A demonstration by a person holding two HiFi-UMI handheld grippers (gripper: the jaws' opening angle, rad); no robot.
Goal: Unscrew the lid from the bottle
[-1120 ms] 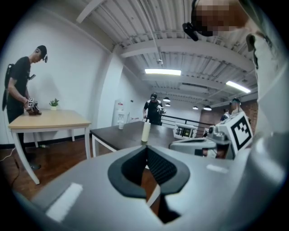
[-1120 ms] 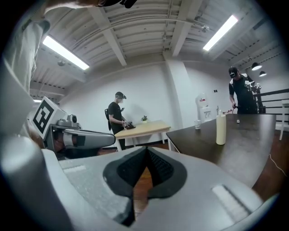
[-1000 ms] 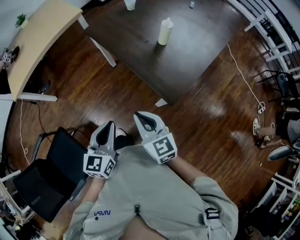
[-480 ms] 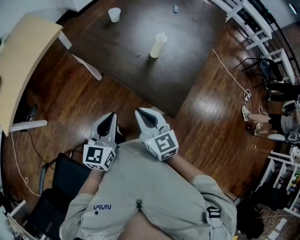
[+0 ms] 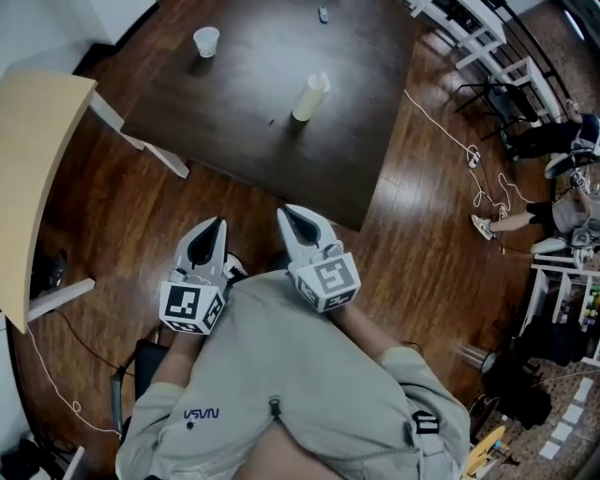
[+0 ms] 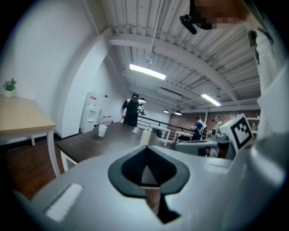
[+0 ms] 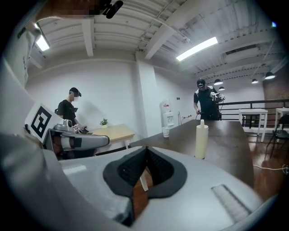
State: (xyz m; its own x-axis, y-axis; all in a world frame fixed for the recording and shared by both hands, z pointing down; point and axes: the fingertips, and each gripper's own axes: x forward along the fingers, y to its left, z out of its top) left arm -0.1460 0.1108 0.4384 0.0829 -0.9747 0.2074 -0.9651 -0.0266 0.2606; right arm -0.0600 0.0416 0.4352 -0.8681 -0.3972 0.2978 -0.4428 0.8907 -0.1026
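A cream squeeze bottle [image 5: 309, 97] with a narrow capped top stands upright on the dark brown table [image 5: 244, 131], well ahead of both grippers. It also shows in the left gripper view as the bottle [image 6: 145, 136] and in the right gripper view as the bottle [image 7: 201, 141]. My left gripper [image 5: 217, 226] and right gripper [image 5: 285, 215] are held side by side close to my chest, over the wooden floor short of the table's near corner. Both point toward the table, shut with nothing between their fingers.
A white paper cup [image 5: 205, 41] stands near the table's far left edge, and a small dark object [image 5: 322, 14] lies at its far side. A light wood desk [image 5: 37, 159] is at the left. A cable [image 5: 441, 122], chairs and people's legs [image 5: 525, 216] are at the right.
Both grippers have risen a little and moved toward the table, still shut. The table and bottle have shifted left in the head view, and the black chair has dropped out at lower left.
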